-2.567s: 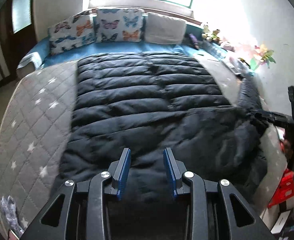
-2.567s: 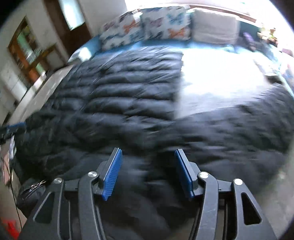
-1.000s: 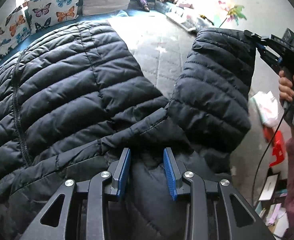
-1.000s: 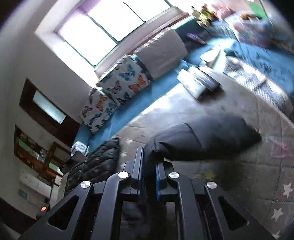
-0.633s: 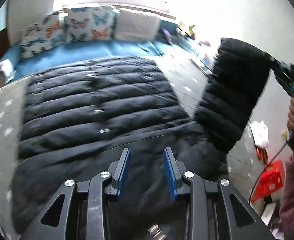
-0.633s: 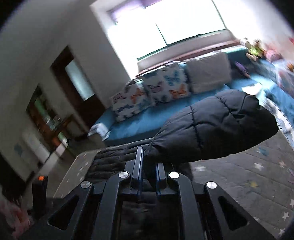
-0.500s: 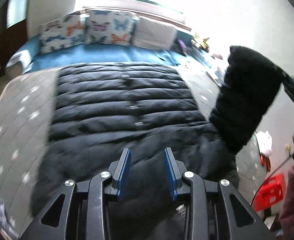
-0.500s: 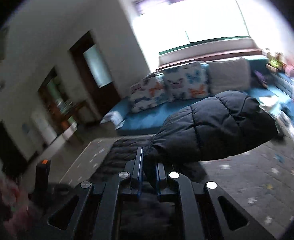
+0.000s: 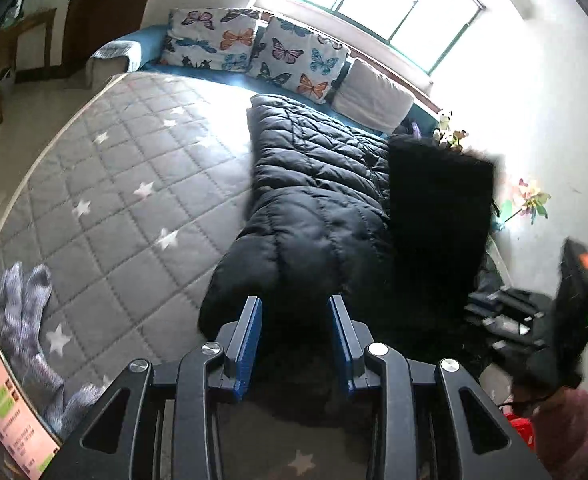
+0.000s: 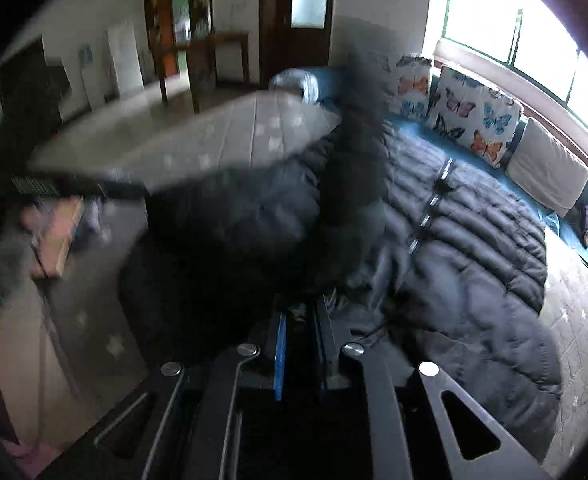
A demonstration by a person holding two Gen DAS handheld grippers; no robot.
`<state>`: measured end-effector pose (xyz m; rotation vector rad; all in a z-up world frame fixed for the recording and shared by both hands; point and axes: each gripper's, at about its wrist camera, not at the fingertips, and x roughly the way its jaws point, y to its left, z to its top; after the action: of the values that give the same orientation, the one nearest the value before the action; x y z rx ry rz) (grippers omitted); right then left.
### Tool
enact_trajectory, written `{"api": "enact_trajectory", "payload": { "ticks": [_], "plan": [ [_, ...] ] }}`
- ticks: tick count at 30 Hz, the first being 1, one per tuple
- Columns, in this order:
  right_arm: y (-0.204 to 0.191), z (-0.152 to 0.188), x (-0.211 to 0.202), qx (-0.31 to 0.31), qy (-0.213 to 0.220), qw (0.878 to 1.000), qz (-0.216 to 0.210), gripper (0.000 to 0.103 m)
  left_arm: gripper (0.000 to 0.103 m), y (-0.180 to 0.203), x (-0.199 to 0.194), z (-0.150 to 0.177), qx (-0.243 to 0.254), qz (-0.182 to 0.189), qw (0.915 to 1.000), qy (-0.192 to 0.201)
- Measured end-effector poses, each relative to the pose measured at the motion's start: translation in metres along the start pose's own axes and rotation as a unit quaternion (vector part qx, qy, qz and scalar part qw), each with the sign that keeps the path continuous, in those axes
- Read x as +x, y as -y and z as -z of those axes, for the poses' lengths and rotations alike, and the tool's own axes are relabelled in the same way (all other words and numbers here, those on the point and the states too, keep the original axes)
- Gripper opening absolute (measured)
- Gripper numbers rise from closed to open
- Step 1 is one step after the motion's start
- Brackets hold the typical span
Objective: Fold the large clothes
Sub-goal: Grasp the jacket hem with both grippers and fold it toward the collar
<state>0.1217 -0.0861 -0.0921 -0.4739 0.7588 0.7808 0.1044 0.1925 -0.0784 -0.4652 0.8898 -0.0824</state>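
On the bed, at this moment:
Bed cover: a grey quilted mattress [image 9: 106,184] with white stars, the surface where everything lay.
Jacket: a black puffer jacket [image 9: 314,200] lay along the mattress, its far end near the butterfly cushions [image 9: 254,48]; in the right wrist view its front closure ran down the middle of the body.
Sleeve: one dark sleeve [image 9: 438,208] stood lifted and blurred over the right side of the jacket.
Left gripper [image 9: 296,336]: its blue pads stood partly apart above the near end of the jacket, with dark fabric showing between them; I could not tell whether the pads touched it.
Right gripper [image 10: 300,344]: its jaws were almost together and beginning to open, with the dark sleeve fabric in the narrow gap between them.
Person: a pink sleeve [image 9: 566,428] showed at the lower right of the left wrist view.
Other things: a phone [image 9: 10,412] with a lit screen and a crumpled grey-purple cloth [image 9: 30,320] lay at the near left edge of the mattress.
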Motion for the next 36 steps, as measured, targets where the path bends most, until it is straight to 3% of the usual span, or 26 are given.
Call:
{"api": "enact_trajectory", "payload": {
  "ticks": [8,14,17,19,23,27,29,32,34,36],
  "plan": [
    [-0.001,-0.001,-0.004,-0.021,-0.012,1.0,0.011,0.022,0.036,0.021,-0.019,0.0,0.004,0.041,0.9988,0.027],
    [-0.008,0.009,-0.049,-0.01,0.01,1.0,-0.011,0.053,0.037,0.069,-0.032,-0.022,0.042,0.068,0.9952,0.056],
    [0.014,0.012,-0.069,0.016,0.024,0.999,-0.027,0.054,0.036,0.101,-0.018,-0.034,0.069,0.082,0.9933,0.044],
    [0.032,0.016,-0.079,0.033,0.027,0.999,-0.015,0.054,0.036,0.119,-0.003,-0.041,0.087,0.085,0.9922,0.03],
    [0.091,0.034,-0.082,0.096,0.01,0.995,0.037,0.054,0.036,0.152,0.04,-0.039,0.128,0.071,0.9891,-0.011],
    [0.146,0.055,-0.066,0.165,-0.014,0.984,0.061,0.054,0.036,0.155,0.078,-0.03,0.157,0.011,0.9873,-0.027],
    [0.163,0.066,-0.053,0.189,-0.022,0.98,0.062,0.054,0.036,0.146,0.09,-0.028,0.152,-0.01,0.9879,-0.029],
    [0.179,0.085,-0.026,0.234,-0.032,0.971,0.024,0.056,0.035,0.126,0.102,-0.028,0.147,-0.056,0.9875,-0.012],
    [0.178,0.096,-0.008,0.242,-0.028,0.97,0.015,0.057,0.027,0.113,0.108,-0.026,0.137,-0.057,0.9889,-0.005],
    [0.171,0.097,-0.003,0.24,-0.021,0.97,0.02,0.057,0.026,0.103,0.108,-0.028,0.111,-0.039,0.993,-0.007]
  ]
}}
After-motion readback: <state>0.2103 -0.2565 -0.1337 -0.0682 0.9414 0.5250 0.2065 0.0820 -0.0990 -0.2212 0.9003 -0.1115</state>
